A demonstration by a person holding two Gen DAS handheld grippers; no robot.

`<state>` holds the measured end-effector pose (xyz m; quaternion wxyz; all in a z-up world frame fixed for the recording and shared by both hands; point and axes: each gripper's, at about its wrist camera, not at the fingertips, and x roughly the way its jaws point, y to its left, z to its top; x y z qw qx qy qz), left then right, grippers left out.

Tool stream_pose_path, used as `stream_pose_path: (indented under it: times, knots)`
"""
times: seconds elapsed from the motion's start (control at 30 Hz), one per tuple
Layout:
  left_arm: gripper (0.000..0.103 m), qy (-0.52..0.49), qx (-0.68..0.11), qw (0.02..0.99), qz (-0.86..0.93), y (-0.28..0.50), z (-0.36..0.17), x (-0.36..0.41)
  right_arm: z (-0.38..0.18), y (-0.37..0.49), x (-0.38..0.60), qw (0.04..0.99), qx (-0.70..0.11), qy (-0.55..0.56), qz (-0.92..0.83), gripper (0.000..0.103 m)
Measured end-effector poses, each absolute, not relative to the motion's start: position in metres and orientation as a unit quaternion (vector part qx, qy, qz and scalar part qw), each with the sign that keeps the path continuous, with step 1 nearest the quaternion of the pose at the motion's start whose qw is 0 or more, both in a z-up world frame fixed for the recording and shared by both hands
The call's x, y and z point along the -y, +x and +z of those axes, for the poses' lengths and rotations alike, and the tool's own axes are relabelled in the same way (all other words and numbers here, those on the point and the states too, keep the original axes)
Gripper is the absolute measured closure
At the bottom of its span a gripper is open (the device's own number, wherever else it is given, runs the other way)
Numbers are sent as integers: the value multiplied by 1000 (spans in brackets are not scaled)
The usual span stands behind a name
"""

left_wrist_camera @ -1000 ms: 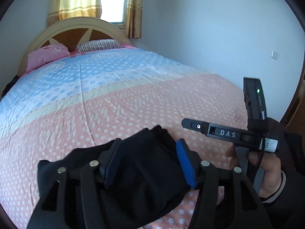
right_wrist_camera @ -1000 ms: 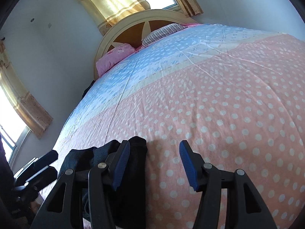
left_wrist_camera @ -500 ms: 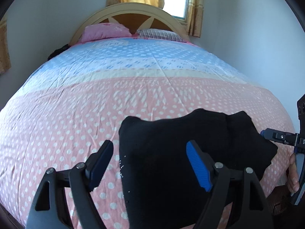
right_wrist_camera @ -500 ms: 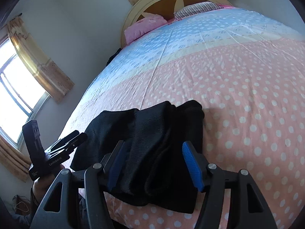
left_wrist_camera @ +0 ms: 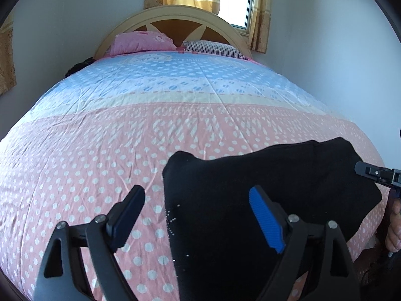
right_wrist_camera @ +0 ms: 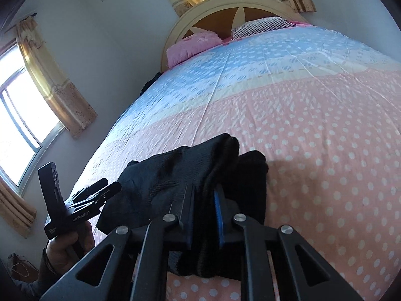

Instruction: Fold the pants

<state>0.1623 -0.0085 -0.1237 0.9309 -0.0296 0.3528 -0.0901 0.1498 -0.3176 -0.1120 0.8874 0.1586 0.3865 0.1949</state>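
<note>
The black pants [left_wrist_camera: 263, 195] lie bunched at the near edge of the bed, also shown in the right wrist view [right_wrist_camera: 190, 175]. My left gripper [left_wrist_camera: 198, 215] is open just above their left edge, one finger over the bedspread, the other over the cloth. My right gripper [right_wrist_camera: 204, 213] is shut on a thick fold of the pants at their right end. Its tip shows at the right in the left wrist view [left_wrist_camera: 376, 174]. The left gripper shows open at the left in the right wrist view [right_wrist_camera: 100, 193].
The bed [left_wrist_camera: 175, 125] has a pink dotted and blue spread. A pink pillow [left_wrist_camera: 140, 42] and a striped pillow [left_wrist_camera: 213, 47] lie by the wooden headboard [left_wrist_camera: 173, 22]. White walls and curtained windows [right_wrist_camera: 22, 100] surround it.
My right gripper has closed on a fold of the pants; half a second ago it was open over them. My left gripper stays open and has barely moved.
</note>
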Motion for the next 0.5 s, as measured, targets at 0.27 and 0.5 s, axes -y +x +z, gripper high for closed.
stream_pose_path:
  times: [0.27,0.5]
  knots:
    - [8,-12,-374,924,-83,172,-148,13,-145,161,341,860,-425,214,185,88]
    - [4,-5,-373,924,-86,172,-148,15,-138,156,338,872,-424,183,161,79]
